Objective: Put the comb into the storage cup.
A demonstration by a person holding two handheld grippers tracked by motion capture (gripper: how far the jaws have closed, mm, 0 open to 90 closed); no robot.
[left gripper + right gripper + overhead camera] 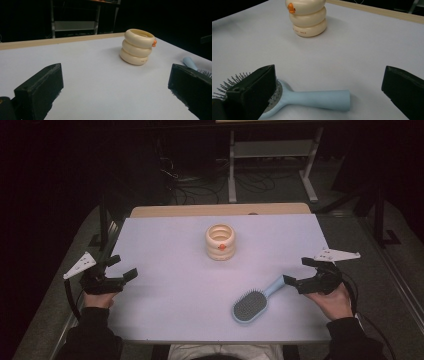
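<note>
A cream holder [220, 241] built of three stacked rings, with a small orange beak on its side, stands upright at the far middle of the white table [170, 235]. A light blue hairbrush [252, 304] lies bristles up at the near right, handle pointing right. My right gripper [297, 271] is open just past the handle's end, and in the right gripper view the handle [317, 98] lies low between the wide jaws of that gripper [328, 82], untouched. My left gripper [124, 266] is open at the table's left edge, holding nothing. From my left gripper [115, 82] the holder [138, 47] stands ahead.
A wooden strip [220, 210] runs along the table's far edge. Beyond it a metal shelf frame [272, 150] stands on the dark floor among loose cables [200, 185]. Bare white surface lies between the grippers and around the holder.
</note>
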